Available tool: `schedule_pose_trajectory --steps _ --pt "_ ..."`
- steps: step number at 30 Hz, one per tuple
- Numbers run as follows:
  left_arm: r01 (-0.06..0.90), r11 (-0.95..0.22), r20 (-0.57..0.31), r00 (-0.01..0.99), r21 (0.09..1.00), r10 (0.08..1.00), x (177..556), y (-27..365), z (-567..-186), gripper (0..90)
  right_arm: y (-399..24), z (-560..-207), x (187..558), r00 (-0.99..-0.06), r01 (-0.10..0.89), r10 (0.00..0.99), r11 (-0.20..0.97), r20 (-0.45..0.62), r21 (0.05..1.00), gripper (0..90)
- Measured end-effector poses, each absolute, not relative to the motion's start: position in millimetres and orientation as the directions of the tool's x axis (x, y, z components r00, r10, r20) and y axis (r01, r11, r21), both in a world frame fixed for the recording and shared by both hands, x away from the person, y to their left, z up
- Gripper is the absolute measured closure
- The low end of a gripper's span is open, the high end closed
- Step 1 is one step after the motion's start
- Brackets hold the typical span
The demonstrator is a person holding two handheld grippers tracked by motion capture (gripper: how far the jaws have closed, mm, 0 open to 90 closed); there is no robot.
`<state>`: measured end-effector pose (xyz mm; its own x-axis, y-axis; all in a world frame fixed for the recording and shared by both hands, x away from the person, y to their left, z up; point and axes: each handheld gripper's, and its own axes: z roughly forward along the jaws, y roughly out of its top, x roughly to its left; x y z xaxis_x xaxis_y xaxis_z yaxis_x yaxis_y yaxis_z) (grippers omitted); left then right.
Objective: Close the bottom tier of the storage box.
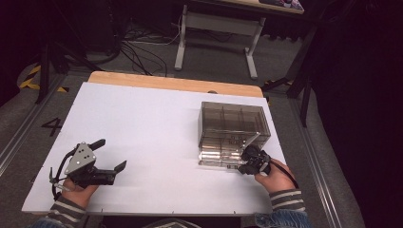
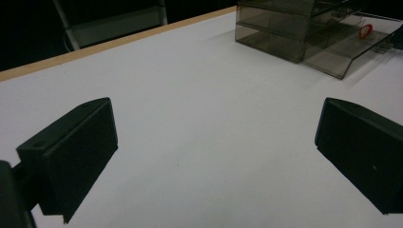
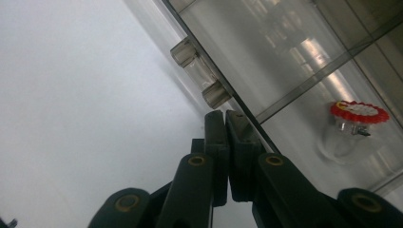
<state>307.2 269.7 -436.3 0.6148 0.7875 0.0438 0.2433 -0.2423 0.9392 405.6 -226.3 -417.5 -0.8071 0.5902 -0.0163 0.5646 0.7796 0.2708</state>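
Drawer box, smoked clear plastic: bottom drawer being worked by its handle

Drawer box (image 1: pixel 234 124), item one. Stands on the white table (image 1: pixel 142 128) toward its right edge, nearer the far right corner than the near one. Material: tinted see-through hard plastic, glossy, with straight walls, square corners and inner partitions showing through the top. Its lowest drawer (image 2: pixel 349 50) appears partly drawn out toward the near edge.

Handle (image 3: pixel 199 73), item two. A short clear bar held between two small round posts on the drawer front; smooth and slippery-looking.

Contents: one small clear piece with a red, toothed, round cap (image 3: pixel 359 113), lying on the drawer floor.

Right gripper (image 1: pixel 249 164), black, hard-edged links with brass-coloured pivots. Jaws are brought together at the drawer's front edge, just beside the handle; whether they pinch the thin plastic lip or merely meet against it cannot be told.

Left gripper (image 1: pixel 110 156), matte black blocky pads, jaws standing wide apart with nothing between them, resting near the table's near left corner, well apart from the box.

Step judged: moving the drawer by its front. Next move calls for a straight, level pull or push along the drawer's run; the light box may slide, so the idle gripper could steady it.
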Motion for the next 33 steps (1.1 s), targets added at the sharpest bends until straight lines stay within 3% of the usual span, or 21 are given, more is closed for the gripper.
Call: schedule_pose_trajectory --steps 9,33 --pt "0.244 -0.243 0.045 0.613 0.939 0.789 307 270 -436 1.1 -228 -414 409 -0.785 0.564 0.616 0.756 -0.068 0.333 88.1" --pt "0.249 -0.236 0.045 0.591 0.939 0.805 299 277 -437 1.2 -227 -417 422 -0.743 0.571 0.657 0.721 -0.125 0.392 88.2"
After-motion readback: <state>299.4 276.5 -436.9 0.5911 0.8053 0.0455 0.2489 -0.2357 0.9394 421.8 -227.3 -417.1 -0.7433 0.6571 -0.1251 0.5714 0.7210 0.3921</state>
